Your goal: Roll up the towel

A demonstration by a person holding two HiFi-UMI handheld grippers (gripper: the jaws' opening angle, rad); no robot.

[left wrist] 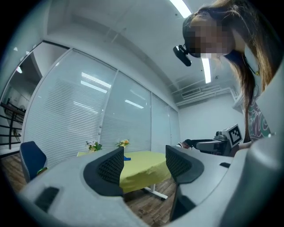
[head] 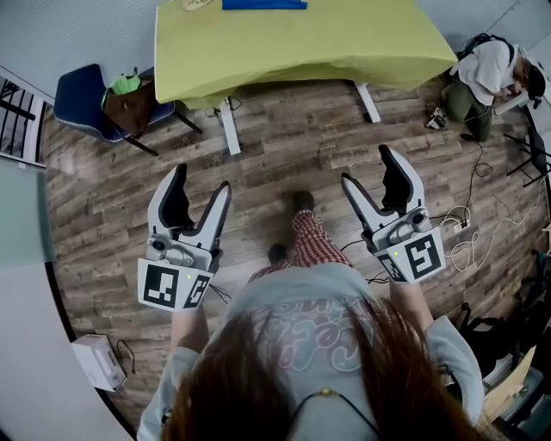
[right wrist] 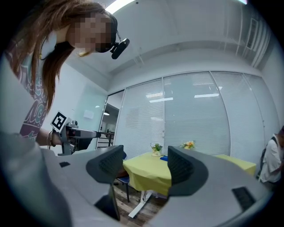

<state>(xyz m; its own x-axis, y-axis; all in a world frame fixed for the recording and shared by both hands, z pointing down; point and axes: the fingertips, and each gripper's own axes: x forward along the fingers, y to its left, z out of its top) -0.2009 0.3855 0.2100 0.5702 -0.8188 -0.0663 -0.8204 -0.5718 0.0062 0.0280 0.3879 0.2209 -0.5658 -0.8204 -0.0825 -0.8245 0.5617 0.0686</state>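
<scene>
1. The room is an office space with a glass wall point(right wrist: 195, 115) backed by closed blinds. It has a wood-plank floor point(head: 301, 164), and the person holding the grippers stands on it, well back from the table.
2. The worktop point(head: 301, 43) is a table under a yellow-green cloth, straight ahead of the person, with bare floor between it and both grippers.
3. Off to the sides are a blue chair point(head: 82, 99) at the worktop's left corner, a second person point(head: 486, 73) crouched on the floor to the right, and loose cables point(head: 482, 232) on the right.
4. The left gripper point(head: 202, 178) is held at about waist height and points toward the worktop. Its jaws are spread wide with nothing between them.
5. The right gripper point(head: 366, 164) is level with the left one and aims the same way. Its jaws are also wide and empty.
6. The blue towel point(head: 263, 4) lies flat near the far edge of the worktop, well apart from both grippers. Its long axis runs left to right across the person's line of approach. It sits roughly between the two grippers' lines, perhaps slightly to the left, so neither hand is clearly nearer. Rolling has not begun, and I judge the next move is to step in and reach across the cloth.
7. Two small flower pots point(right wrist: 156, 147) stand just beyond the towel.
</scene>
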